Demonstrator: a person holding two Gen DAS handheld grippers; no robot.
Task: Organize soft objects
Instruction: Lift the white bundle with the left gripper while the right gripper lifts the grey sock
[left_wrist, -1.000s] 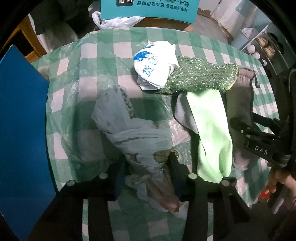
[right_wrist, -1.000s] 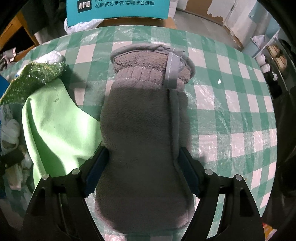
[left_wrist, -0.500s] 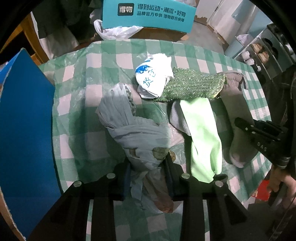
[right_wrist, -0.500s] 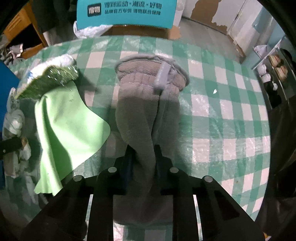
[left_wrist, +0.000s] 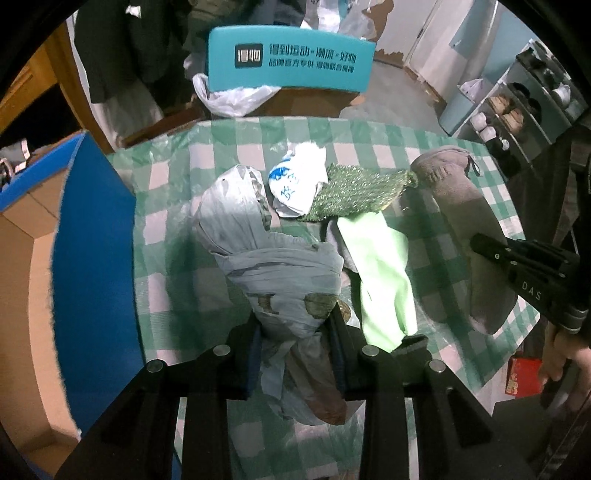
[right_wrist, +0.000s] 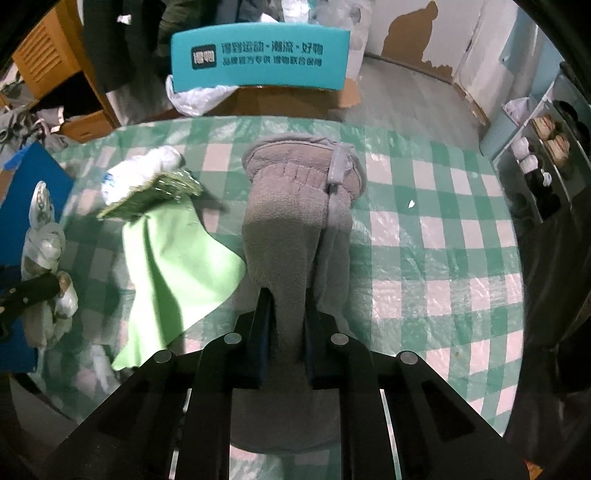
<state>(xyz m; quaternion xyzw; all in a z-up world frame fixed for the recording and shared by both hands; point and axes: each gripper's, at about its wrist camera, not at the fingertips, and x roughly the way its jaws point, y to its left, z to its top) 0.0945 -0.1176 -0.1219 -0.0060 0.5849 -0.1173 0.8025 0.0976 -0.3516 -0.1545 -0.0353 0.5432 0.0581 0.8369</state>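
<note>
My left gripper (left_wrist: 295, 318) is shut on a crumpled pale grey-blue plastic bag (left_wrist: 258, 236), whose far end still rests on the green-checked tablecloth (left_wrist: 166, 229). In the right wrist view, my right gripper (right_wrist: 287, 299) has its jaws closing, and the pads squeeze the lower part of a grey fleece sock (right_wrist: 295, 206). The sock's cuff still lies on the cloth. Between the two lie a light green cloth (left_wrist: 376, 266), a sparkly green cloth (left_wrist: 354, 192) and a white bag with blue print (left_wrist: 295, 184). The right gripper's finger (left_wrist: 487, 247) shows at the right edge of the left view.
A blue-sided cardboard box (left_wrist: 92, 258) stands open against the table's left edge. Behind the table are a teal printed box (left_wrist: 291, 59) and a white plastic bag (left_wrist: 236, 99). A shelf with shoes (right_wrist: 546, 147) stands at the right. A hand (left_wrist: 565, 354) holds the right gripper's handle.
Both grippers rose, lifting the near ends of the bag and the sock. The right jaws went from wide around the sock to pinched on it. The left jaws tightened a little.
</note>
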